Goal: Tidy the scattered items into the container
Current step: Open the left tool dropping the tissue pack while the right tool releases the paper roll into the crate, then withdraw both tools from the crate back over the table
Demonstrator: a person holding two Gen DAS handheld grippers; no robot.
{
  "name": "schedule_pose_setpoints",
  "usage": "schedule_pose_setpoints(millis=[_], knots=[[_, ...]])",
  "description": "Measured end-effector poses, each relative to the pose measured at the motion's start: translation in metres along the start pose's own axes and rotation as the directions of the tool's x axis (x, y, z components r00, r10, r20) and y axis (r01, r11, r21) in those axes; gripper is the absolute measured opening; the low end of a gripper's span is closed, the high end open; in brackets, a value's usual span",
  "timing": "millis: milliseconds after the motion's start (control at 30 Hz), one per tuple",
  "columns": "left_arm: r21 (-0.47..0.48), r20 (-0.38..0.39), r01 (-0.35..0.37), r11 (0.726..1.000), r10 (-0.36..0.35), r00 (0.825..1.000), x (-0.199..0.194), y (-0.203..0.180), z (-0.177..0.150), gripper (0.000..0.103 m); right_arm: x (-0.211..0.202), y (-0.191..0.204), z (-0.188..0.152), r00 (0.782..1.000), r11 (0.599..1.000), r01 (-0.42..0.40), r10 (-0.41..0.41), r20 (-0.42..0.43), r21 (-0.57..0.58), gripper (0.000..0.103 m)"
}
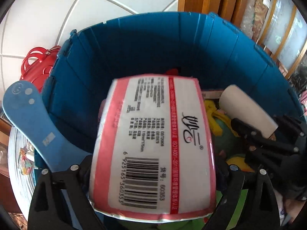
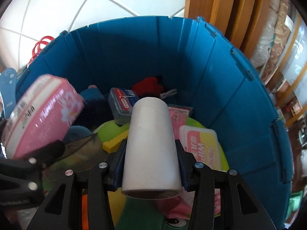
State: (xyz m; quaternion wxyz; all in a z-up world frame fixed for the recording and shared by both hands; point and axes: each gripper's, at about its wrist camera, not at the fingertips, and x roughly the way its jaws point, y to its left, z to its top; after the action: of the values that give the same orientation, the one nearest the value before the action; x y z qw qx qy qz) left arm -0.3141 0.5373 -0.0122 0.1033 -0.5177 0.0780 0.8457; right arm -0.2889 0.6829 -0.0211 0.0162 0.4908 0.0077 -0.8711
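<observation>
From the left wrist, the left gripper (image 1: 153, 164) has its jaws spread wide around a pink-and-white tissue pack (image 1: 153, 145), barcode side up. The pack sits between the black fingers, though I cannot tell whether the pads actually press on it. It hangs over the open mouth of the blue container (image 1: 134, 44), tilted down into it. To the right, the right gripper (image 1: 268, 134) carries a white roll (image 1: 247, 107) over the same bin. A red bag (image 1: 38, 65) lies on the white tiled floor (image 1: 48, 9) behind the container's left rim.

From the right wrist, the right gripper (image 2: 151, 163) is clamped on the white roll (image 2: 151, 143), its pads tight against both sides, the roll pointing down into the blue container (image 2: 239, 105). The tissue pack (image 2: 44, 115) shows at the left, above the bin's contents. Below lie a wipes packet (image 2: 201, 145), a small blue case (image 2: 122, 103), a yellow block (image 2: 113, 141) and green plush (image 2: 109, 130).
</observation>
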Motion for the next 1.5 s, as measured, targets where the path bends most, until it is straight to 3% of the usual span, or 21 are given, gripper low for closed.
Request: schedule_pose_setpoints(millis=[167, 300, 400, 767, 1133, 1267, 1300, 1500], knots=[[-0.002, 0.059, -0.016, 1.000, 0.016, 0.998, -0.012, 0.000, 0.003, 0.095, 0.000, -0.001, 0.004, 0.999, 0.999, 0.035, -0.035, -0.007, -0.020, 0.062], [-0.039, 0.184, -0.022, 0.999, 0.029, 0.983, -0.036, 0.010, 0.005, 0.095, -0.010, -0.005, 0.006, 0.999, 1.000, 0.028, -0.028, 0.021, -0.001, 0.082], [-0.040, 0.208, -0.044, 0.998, 0.051, 0.977, -0.038, 0.010, 0.007, 0.095, -0.014, -0.007, 0.005, 0.999, 1.000, 0.022, -0.022, 0.035, 0.002, 0.089], [-0.012, 0.113, -0.027, 1.000, 0.029, 0.993, -0.018, 0.006, 0.006, 0.095, -0.015, -0.007, 0.002, 1.000, 1.000, 0.011, -0.012, 0.012, 0.010, 0.095], [-0.024, 0.090, 0.011, 1.000, -0.009, 0.996, -0.025, 0.010, 0.000, 0.095, -0.022, -0.005, 0.000, 1.000, 1.000, -0.003, 0.003, 0.003, -0.012, 0.095], [-0.014, 0.170, -0.012, 1.000, 0.014, 0.985, -0.064, 0.015, -0.011, 0.095, -0.051, -0.005, -0.006, 0.997, 0.998, -0.055, 0.056, 0.045, -0.021, 0.096], [-0.009, 0.195, -0.017, 1.000, 0.018, 0.981, -0.077, 0.016, -0.017, 0.095, -0.061, -0.004, -0.009, 0.997, 0.998, -0.047, 0.049, 0.065, -0.029, 0.103], [-0.001, 0.319, -0.035, 0.999, 0.033, 0.947, -0.135, 0.019, -0.061, 0.095, -0.112, 0.007, -0.030, 0.979, 0.996, -0.080, 0.087, 0.182, -0.046, 0.103]])
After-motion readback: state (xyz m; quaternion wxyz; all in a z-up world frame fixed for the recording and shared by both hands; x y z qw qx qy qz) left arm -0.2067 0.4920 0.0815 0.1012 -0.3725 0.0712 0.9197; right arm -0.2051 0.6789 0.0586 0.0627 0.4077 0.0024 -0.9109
